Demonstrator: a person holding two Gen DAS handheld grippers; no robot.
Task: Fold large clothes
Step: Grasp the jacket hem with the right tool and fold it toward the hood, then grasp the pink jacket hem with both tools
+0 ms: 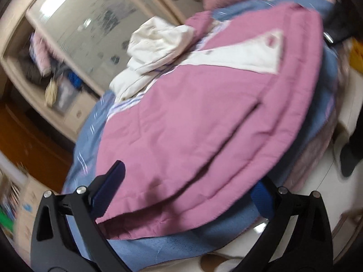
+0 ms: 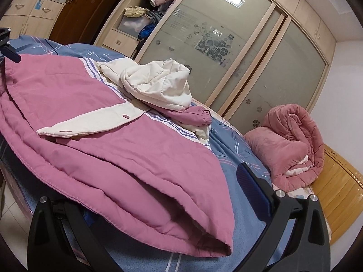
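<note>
A large pink padded jacket (image 1: 192,122) with a white hood (image 1: 158,45) and white front flap lies spread on a blue bedsheet (image 1: 177,244). My left gripper (image 1: 186,201) is open, its blue pads on either side of the jacket's folded hem corner. In the right wrist view the same jacket (image 2: 113,140) lies across the bed with its hood (image 2: 156,86) bunched at the top. My right gripper (image 2: 163,206) is open around the jacket's other hem corner; its left pad is hidden under the cloth. The left gripper's tip (image 2: 9,52) shows at the far left.
A rolled pink blanket (image 2: 292,145) sits at the bed's head by a wooden headboard (image 2: 340,185). A wardrobe with frosted sliding doors (image 2: 226,45) and open shelves of clothes (image 2: 147,11) stands beside the bed. White floor (image 1: 317,172) shows past the bed's edge.
</note>
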